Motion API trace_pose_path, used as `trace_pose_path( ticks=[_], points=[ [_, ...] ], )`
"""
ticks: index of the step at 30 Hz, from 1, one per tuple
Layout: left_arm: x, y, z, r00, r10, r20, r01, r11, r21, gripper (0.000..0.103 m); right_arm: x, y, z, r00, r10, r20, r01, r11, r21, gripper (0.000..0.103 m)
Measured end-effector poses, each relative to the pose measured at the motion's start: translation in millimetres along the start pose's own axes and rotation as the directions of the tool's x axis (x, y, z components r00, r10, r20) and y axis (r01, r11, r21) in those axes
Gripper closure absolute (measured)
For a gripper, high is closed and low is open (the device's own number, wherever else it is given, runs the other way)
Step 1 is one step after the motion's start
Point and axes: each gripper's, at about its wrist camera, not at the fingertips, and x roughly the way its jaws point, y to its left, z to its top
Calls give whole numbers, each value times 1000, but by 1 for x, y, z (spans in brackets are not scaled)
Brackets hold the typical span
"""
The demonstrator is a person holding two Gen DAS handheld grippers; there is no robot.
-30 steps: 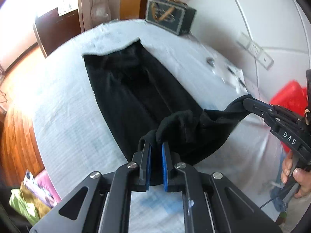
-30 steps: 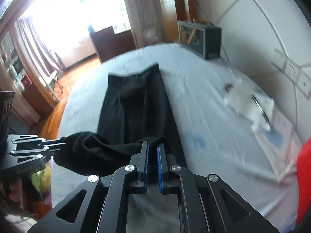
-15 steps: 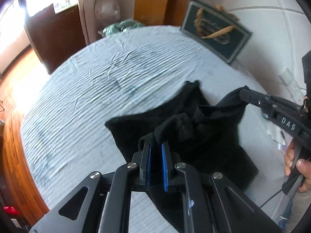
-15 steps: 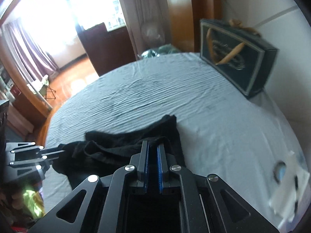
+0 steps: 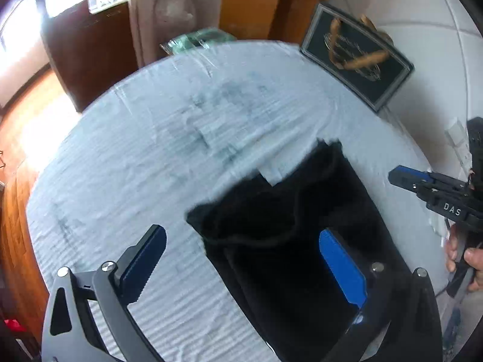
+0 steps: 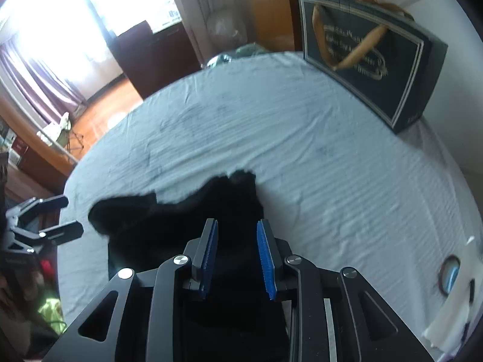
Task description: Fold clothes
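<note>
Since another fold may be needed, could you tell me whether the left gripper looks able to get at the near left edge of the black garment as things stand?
Probably yes. The left gripper is open and hangs just over the black garment, whose left edge lies bare on the light sheet. The right gripper is off to the other side.

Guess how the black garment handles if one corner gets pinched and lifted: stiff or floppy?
Likely floppy: the black garment lies in soft folds with a wavy edge, so a pinched corner should drape and drag the rest. Probably light, since it sits flat on the ribbed grey sheet. That textured sheet may resist sliding, so a push would likely bunch it.
</note>
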Motion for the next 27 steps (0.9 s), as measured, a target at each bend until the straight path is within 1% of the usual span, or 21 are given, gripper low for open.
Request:
trace_pose_path(
  ticks=[2,4,5,6,7,8,10,11,14,16,17,19,21,24,27],
  points=[
    [9,-8,-10,1000,17,-21,-16,1000,27,0,1,-1,-13,999,-8,-39,7,1000,-13,76],
    [20,-14,-16,999,11,-51,-9,999,44,11,-2,-3,-30,997,-3,-71,2,1000,-15,76],
    [28,-15,-18,997,1,-72,2,999,47,22,-4,-5,-40,997,-5,-83,3,1000,-15,76],
    [36,-16,-17,996,-3,-86,7,999,45,27,-6,-8,-51,995,-6,-99,5,1000,-11,77],
    [43,-12,-14,996,24,-84,-20,999,38,28,-9,-10,-59,994,-6,-110,5,1000,-7,77],
    [50,-7,-9,995,67,-75,-66,997,28,28,-10,-12,-69,992,-9,-123,8,1000,-3,78],
    [65,3,1,986,155,-58,-155,988,7,28,-11,-21,-90,987,-24,-157,29,999,26,78],
    [70,10,6,982,182,-54,-182,983,-9,28,-11,-26,-100,984,-32,-174,40,998,41,78],
    [69,24,12,981,188,-50,-191,980,-50,28,-7,-43,-129,974,-52,-221,75,993,96,78],
    [57,27,8,979,203,-29,-205,977,-57,22,-9,-52,-146,968,-85,-237,115,986,117,78],
    [48,26,4,982,190,-19,-191,980,-63,19,-14,-54,-152,971,-92,-222,123,984,130,78],
    [31,22,-9,992,124,-16,-125,989,-74,14,-27,-59,-161,977,-103,-185,133,979,157,78],
    [17,11,-29,999,48,-24,-50,996,-80,1,-40,-55,-167,985,-102,-141,124,981,151,78],
    [3,-12,-68,999,-17,-41,14,997,-74,0,-50,-50,-175,991,-83,-105,97,987,130,76],
    [-2,-37,-112,996,-56,-77,49,995,-85,0,-52,-49,-183,993,-76,-87,85,990,110,75]
  ],
)
